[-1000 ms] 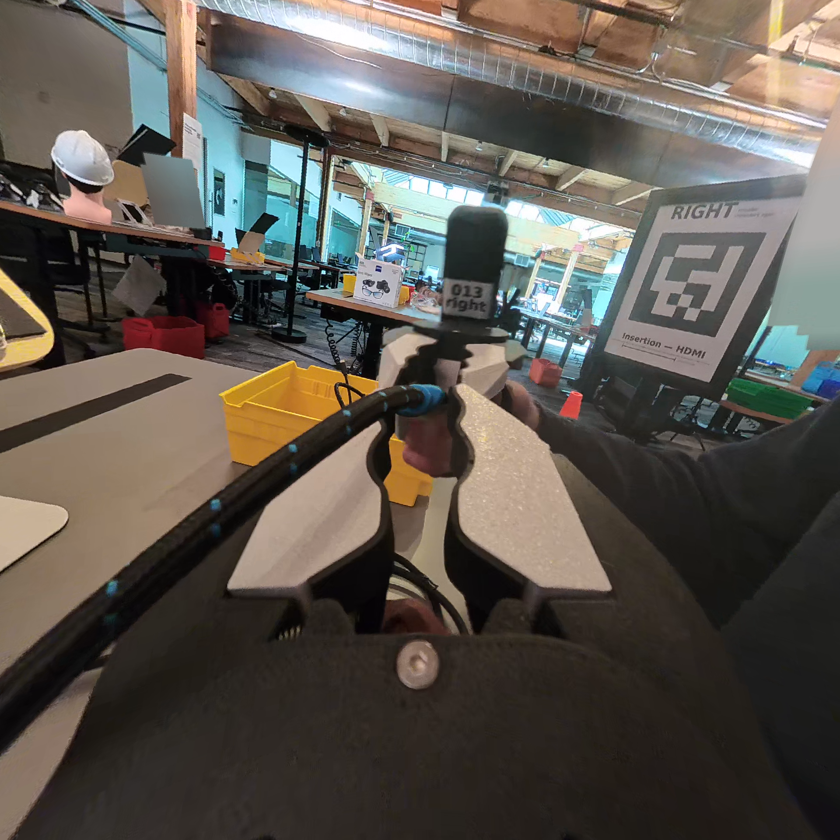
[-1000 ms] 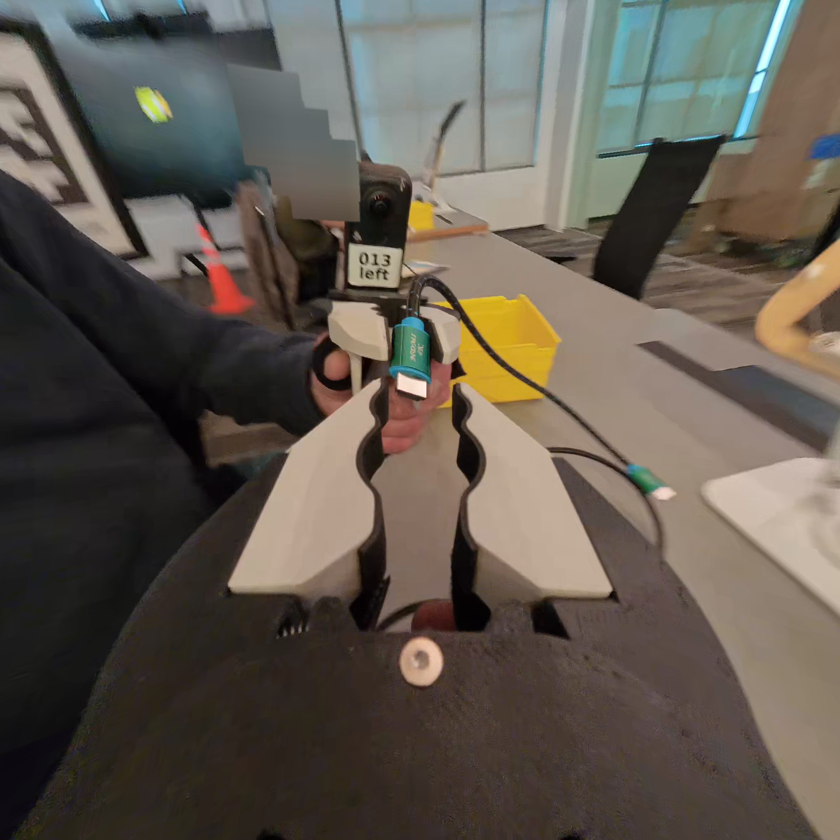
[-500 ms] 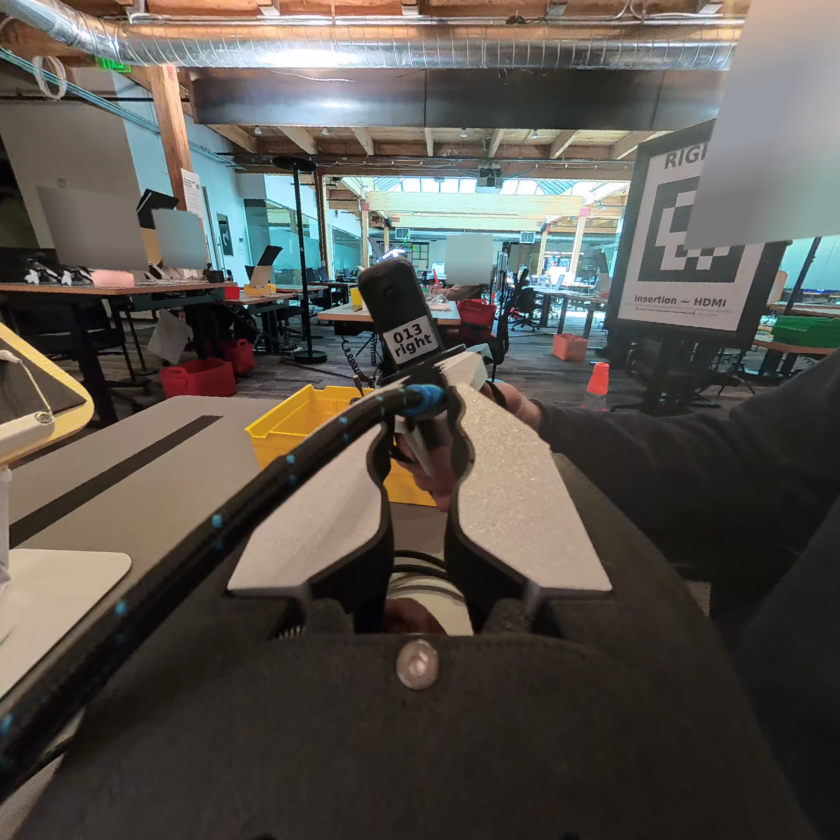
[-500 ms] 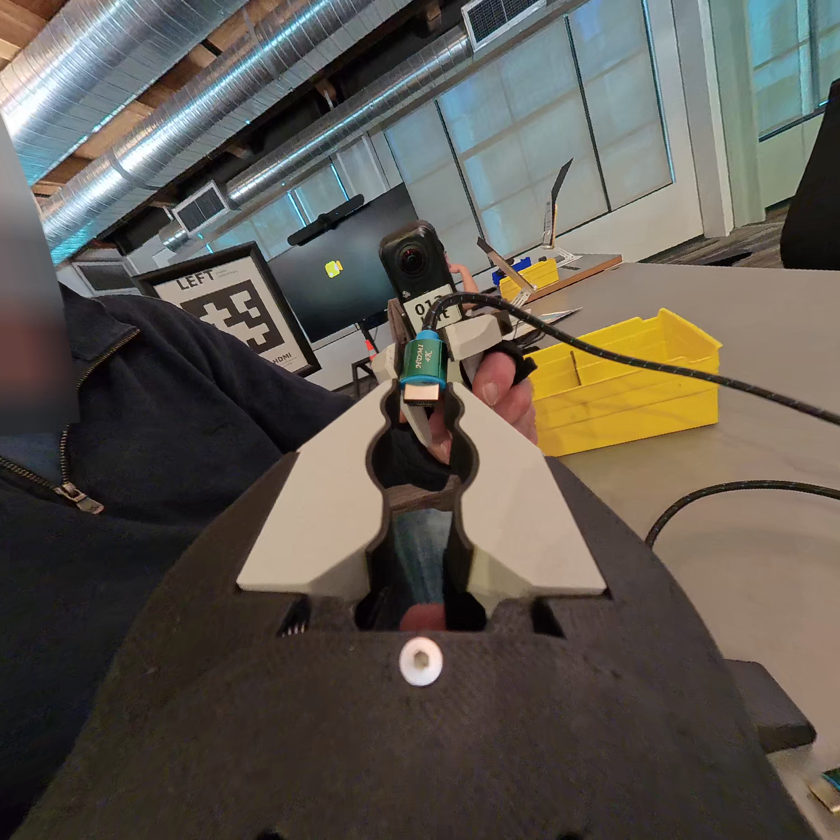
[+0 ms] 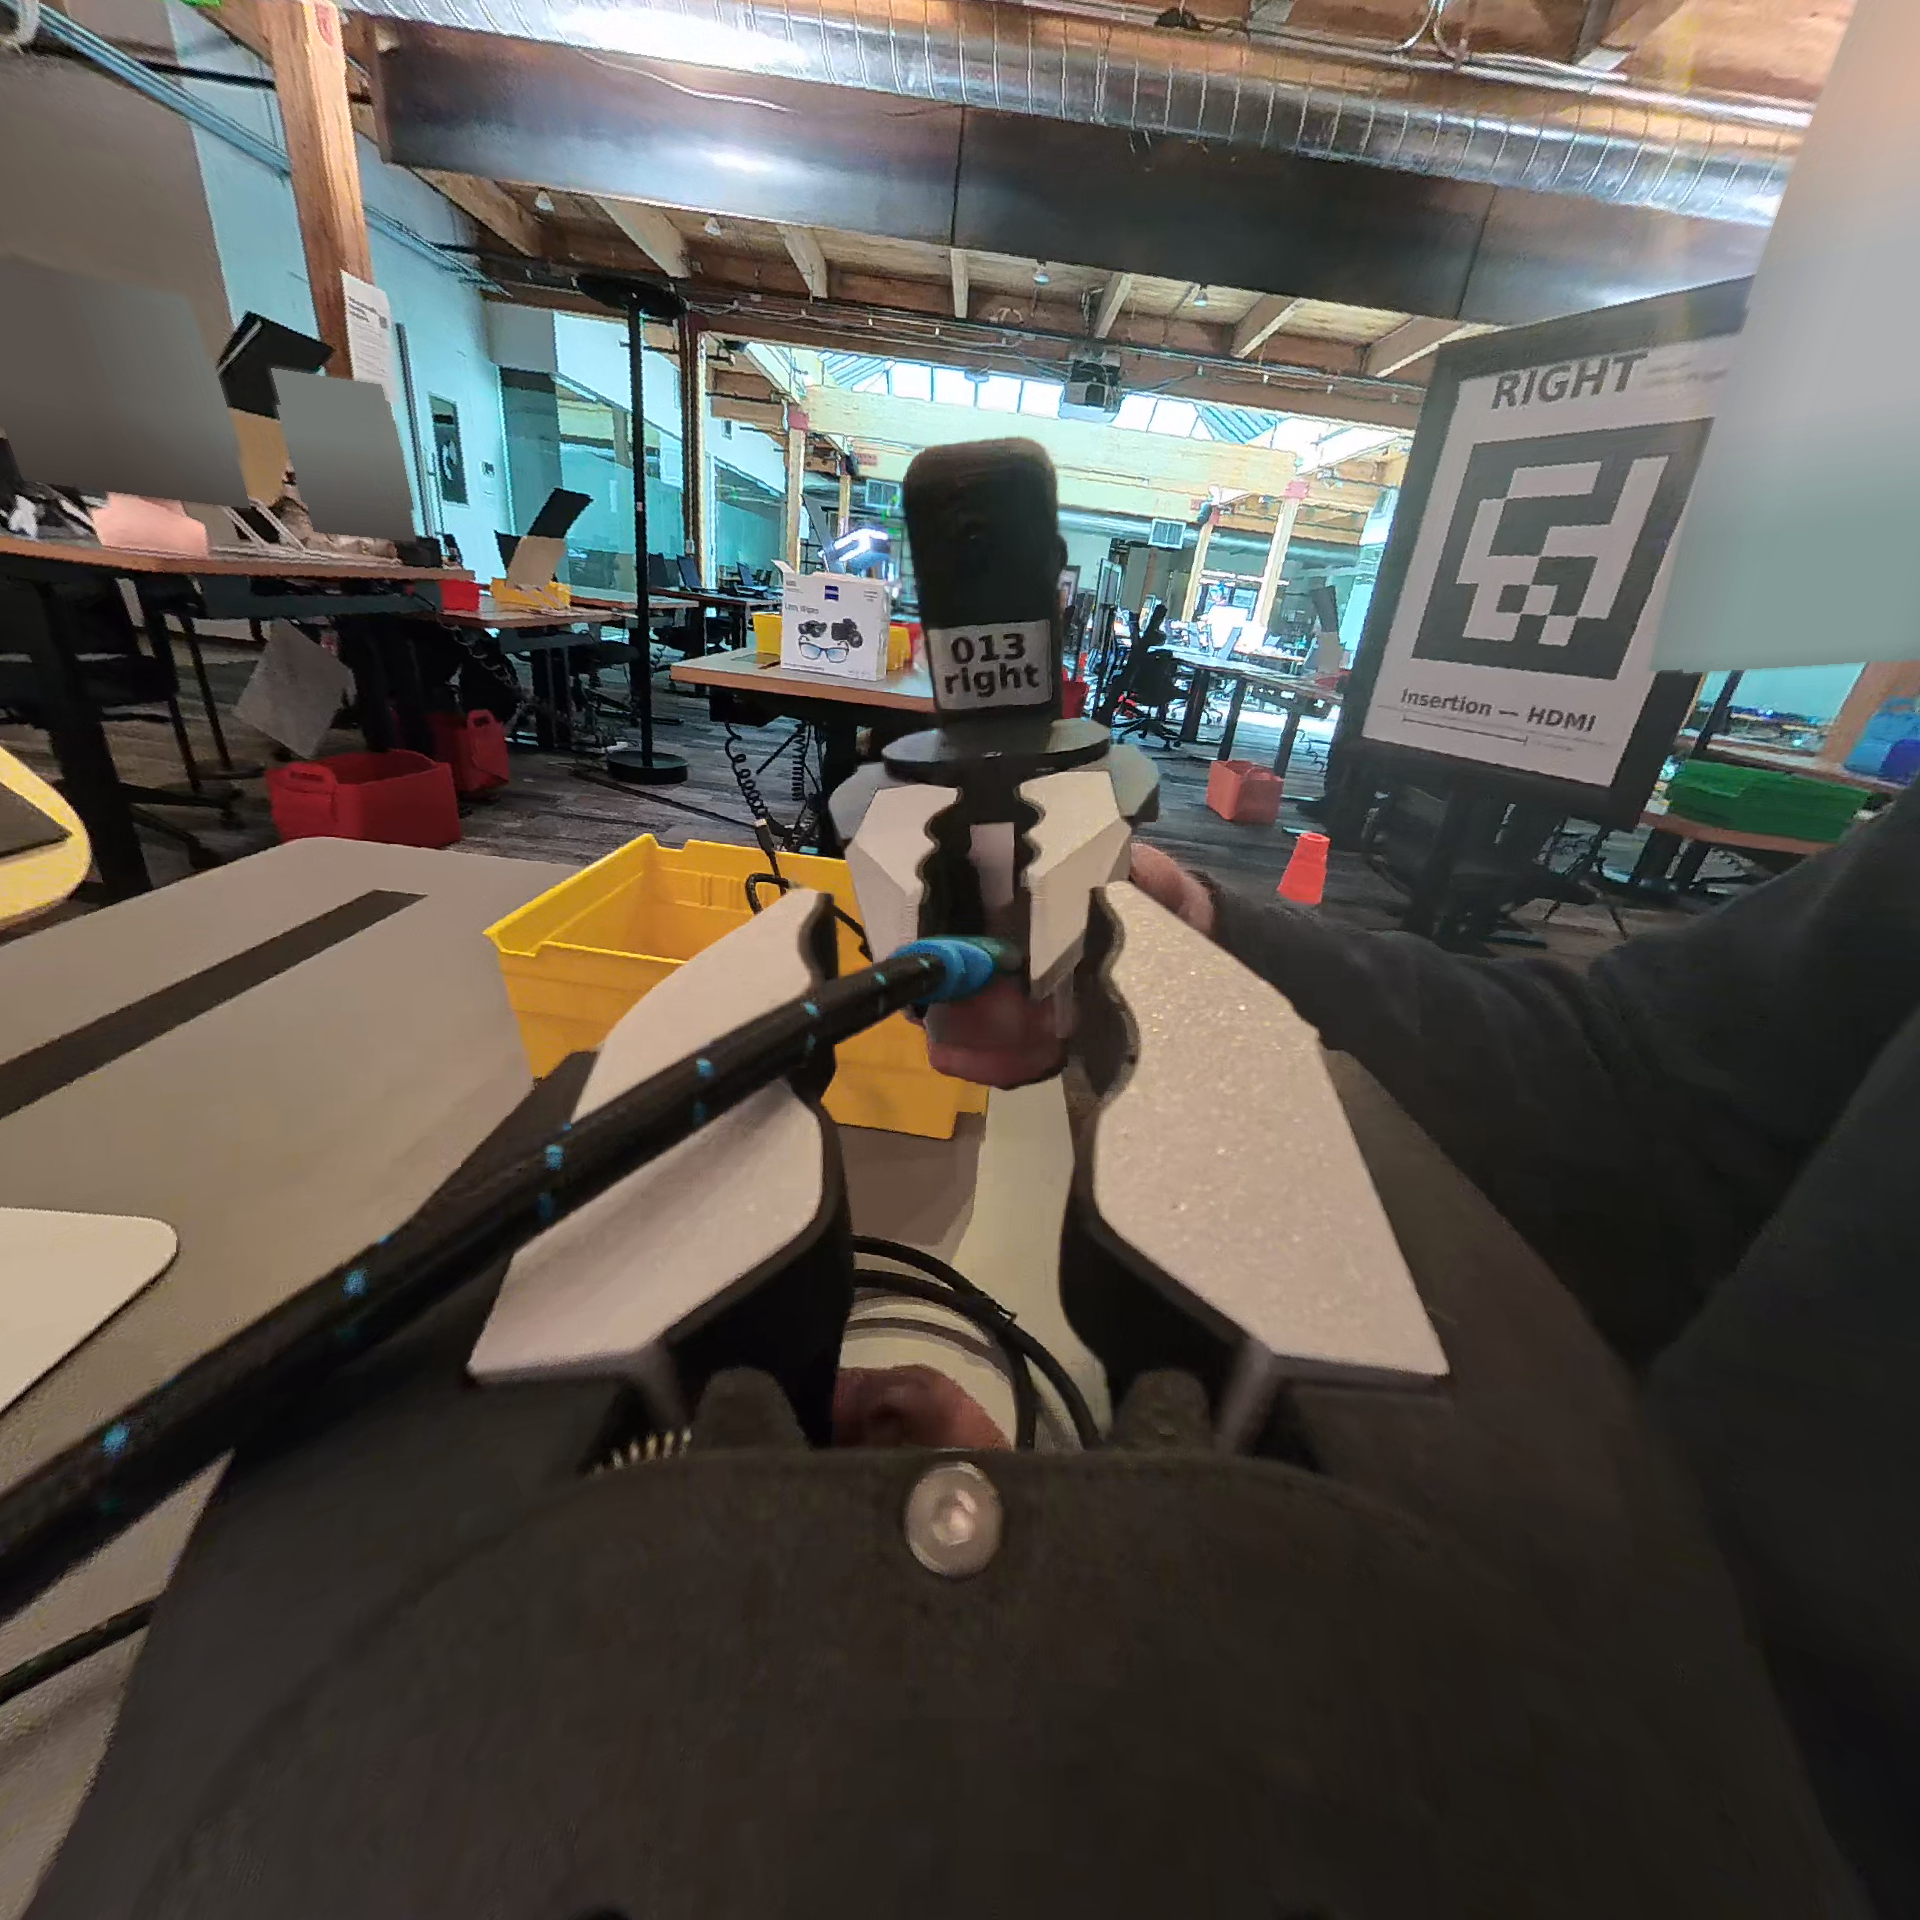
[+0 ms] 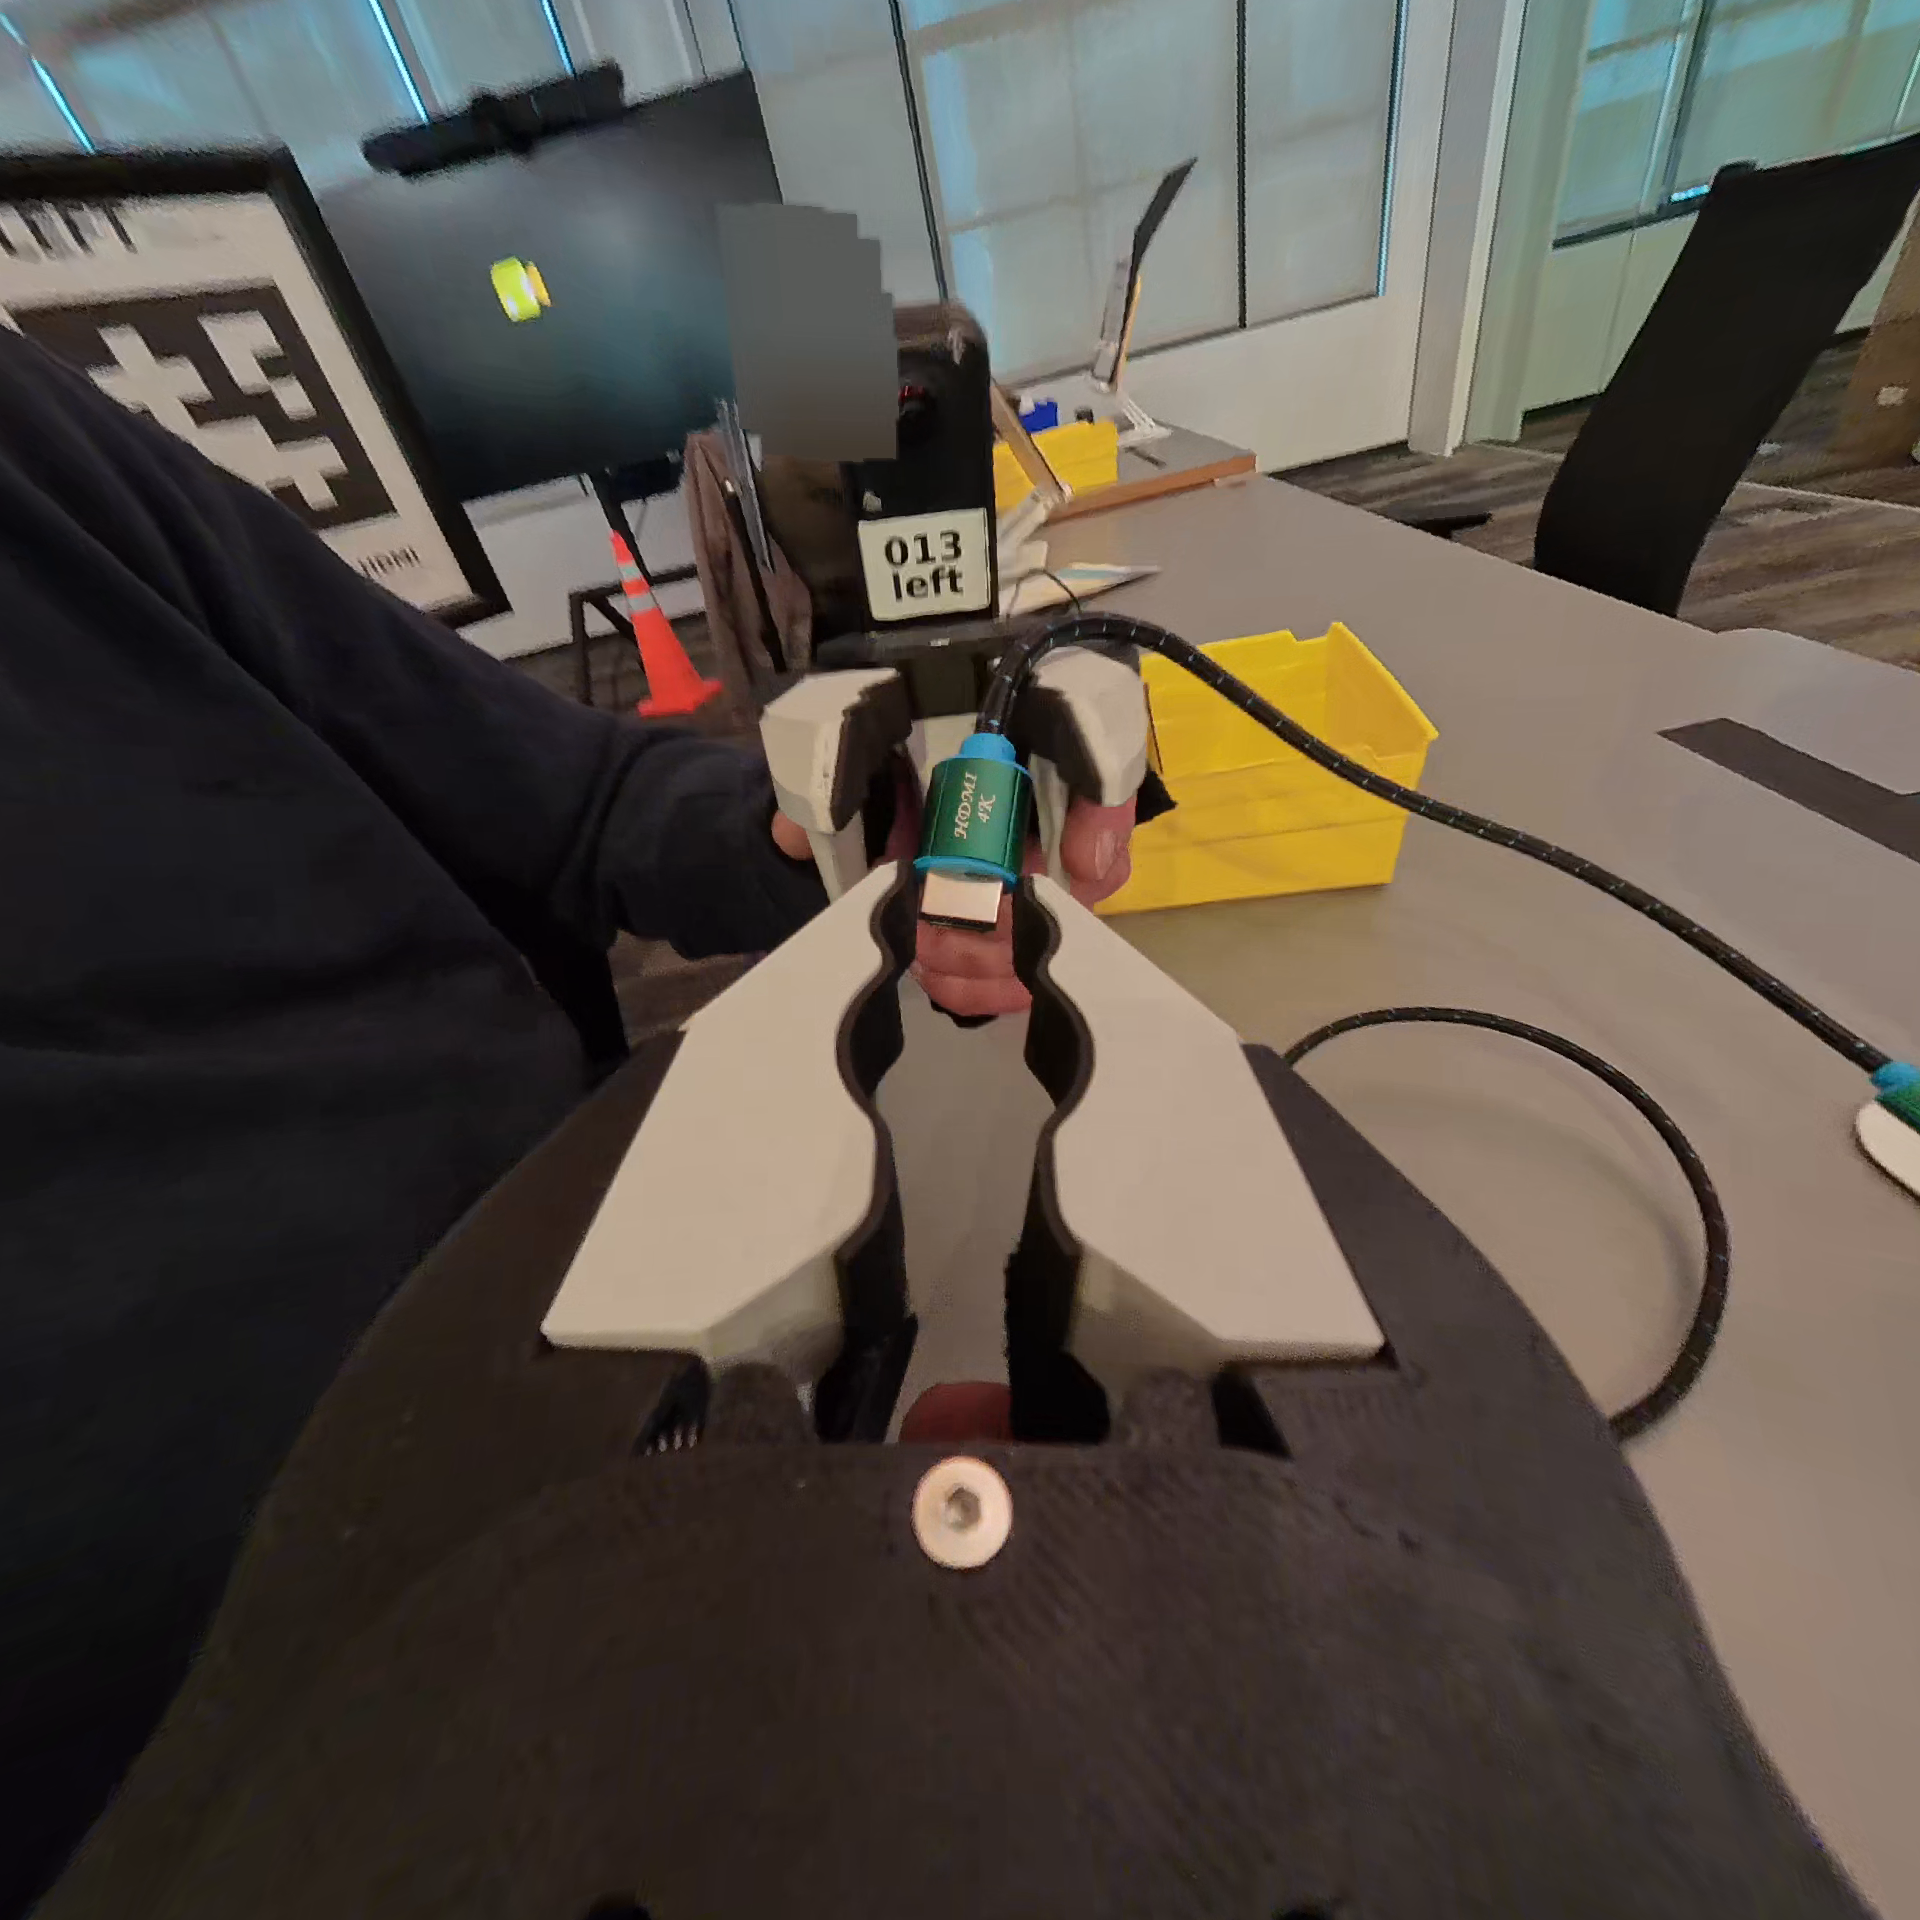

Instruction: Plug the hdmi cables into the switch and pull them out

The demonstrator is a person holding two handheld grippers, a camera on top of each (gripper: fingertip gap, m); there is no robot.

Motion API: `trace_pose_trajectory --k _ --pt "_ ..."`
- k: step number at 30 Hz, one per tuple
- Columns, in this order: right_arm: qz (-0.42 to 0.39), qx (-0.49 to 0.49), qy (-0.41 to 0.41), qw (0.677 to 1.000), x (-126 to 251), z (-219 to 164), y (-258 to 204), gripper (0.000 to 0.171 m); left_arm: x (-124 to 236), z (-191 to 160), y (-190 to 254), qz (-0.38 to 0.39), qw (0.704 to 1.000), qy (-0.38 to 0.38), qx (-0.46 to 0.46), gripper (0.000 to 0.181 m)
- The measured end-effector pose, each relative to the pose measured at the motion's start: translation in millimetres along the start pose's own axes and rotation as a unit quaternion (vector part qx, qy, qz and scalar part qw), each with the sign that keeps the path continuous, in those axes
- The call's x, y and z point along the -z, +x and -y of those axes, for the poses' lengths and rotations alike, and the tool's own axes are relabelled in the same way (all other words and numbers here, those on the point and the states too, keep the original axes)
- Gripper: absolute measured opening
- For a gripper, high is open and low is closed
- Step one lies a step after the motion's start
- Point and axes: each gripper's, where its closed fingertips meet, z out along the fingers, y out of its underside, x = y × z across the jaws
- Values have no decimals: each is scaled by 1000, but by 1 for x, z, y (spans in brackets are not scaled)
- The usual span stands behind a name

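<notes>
Here, the left gripper (image 5: 961,900) and the right gripper (image 6: 961,894) are held nose to nose above the grey counter (image 6: 1455,987), each gripped by a hand in a dark sleeve. The jaws of the left gripper are spread well apart and nothing is clamped in them; in the right wrist view the black braided cable with blue flecks (image 5: 623,1122) is seen passing loosely through the gap between them and arching over to the side. The green metal HDMI connector with a blue collar (image 6: 971,821) is carried at the end of that cable, tilted with its silver plug tip pointing toward the right gripper. The jaws of the right gripper are drawn in to a narrow gap, and the plug tip is pinched between their foremost ends, so the connector is held in the air, off the counter. From there the cable is led down across the counter, where a loose loop is formed. A second green plug end (image 6: 1896,1091) is seen at the edge of the right wrist view, lying beside a white rounded base (image 6: 1896,1153). A yellow plastic bin (image 6: 1278,790) is placed on the counter just behind the left gripper. An orange traffic cone (image 6: 665,644) is seen on the floor beyond. The switch cannot be made out in either view.
</notes>
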Motion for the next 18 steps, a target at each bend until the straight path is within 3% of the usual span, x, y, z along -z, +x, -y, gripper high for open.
trace_pose_trajectory --k 11,18 --pt "11 35 -38 999 -5 -4 -13 17 -6 -15 -6 -8 998 -9 61 80" --pt "6 29 -52 998 0 -8 -10 17 -1 -8 -4 -11 999 9 32 52"
